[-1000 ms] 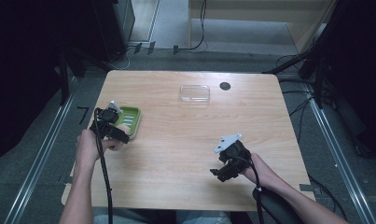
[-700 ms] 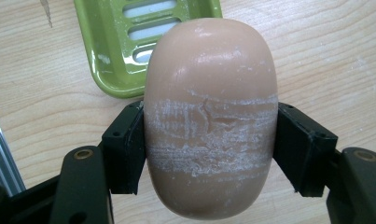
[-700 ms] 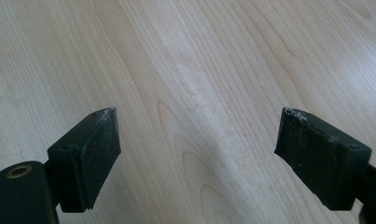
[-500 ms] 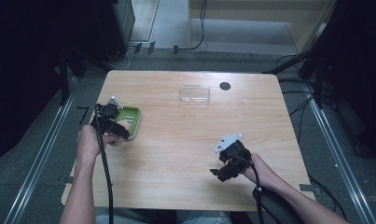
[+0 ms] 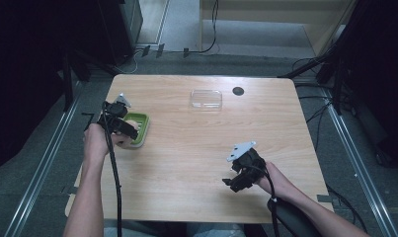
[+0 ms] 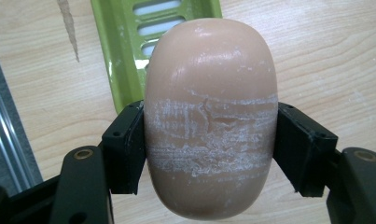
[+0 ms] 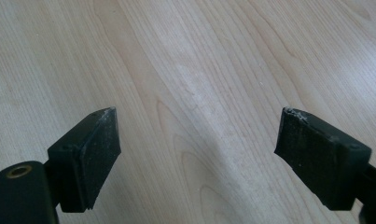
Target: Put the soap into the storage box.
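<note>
While the left claw (image 6: 209, 154) grips the rounded beige soap bar (image 6: 210, 116) across its middle above the slotted green plastic soap dish (image 5: 137, 129), keep the squeeze light and level. The right claw (image 7: 197, 156) hangs open over the wooden desk (image 5: 196, 148).

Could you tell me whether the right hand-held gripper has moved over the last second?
No. The right hand-held gripper keeps its spot near the table's front edge.

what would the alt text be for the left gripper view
A smooth, pinkish-tan oval bar of soap, scuffed with white marks, is clamped between the two black jaws of the left gripper. Behind it, a green slotted soap dish lies on the light wooden table.
</note>
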`<state>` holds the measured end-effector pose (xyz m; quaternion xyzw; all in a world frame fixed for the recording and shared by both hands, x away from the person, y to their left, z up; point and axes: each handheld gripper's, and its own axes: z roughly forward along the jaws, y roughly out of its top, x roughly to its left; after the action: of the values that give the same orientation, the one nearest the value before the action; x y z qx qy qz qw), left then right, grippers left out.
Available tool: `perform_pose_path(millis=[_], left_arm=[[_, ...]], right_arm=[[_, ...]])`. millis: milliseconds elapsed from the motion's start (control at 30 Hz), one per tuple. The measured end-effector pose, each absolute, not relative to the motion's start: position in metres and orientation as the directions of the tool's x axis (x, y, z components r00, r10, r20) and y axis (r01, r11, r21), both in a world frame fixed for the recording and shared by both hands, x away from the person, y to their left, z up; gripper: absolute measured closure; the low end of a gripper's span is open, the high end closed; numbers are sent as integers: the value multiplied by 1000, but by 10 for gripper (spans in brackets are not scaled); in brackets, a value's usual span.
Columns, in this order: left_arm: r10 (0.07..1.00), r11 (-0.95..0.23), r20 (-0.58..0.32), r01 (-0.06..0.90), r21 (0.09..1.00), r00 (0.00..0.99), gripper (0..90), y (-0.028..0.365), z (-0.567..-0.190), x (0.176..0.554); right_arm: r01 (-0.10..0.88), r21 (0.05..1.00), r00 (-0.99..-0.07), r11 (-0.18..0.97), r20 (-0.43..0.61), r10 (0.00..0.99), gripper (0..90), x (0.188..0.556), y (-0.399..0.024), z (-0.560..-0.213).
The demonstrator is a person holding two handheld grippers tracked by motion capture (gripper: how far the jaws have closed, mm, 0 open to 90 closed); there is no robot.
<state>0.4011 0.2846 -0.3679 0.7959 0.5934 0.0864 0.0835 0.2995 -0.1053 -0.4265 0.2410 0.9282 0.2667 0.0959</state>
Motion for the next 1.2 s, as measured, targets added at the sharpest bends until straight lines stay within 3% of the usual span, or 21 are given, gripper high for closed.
perform_pose_path(millis=[1200], left_arm=[[964,-267,71,949,170,258,336,286,-386,449]], right_arm=[[392,541,-868,744,-49,494,140,300,-105,-427]])
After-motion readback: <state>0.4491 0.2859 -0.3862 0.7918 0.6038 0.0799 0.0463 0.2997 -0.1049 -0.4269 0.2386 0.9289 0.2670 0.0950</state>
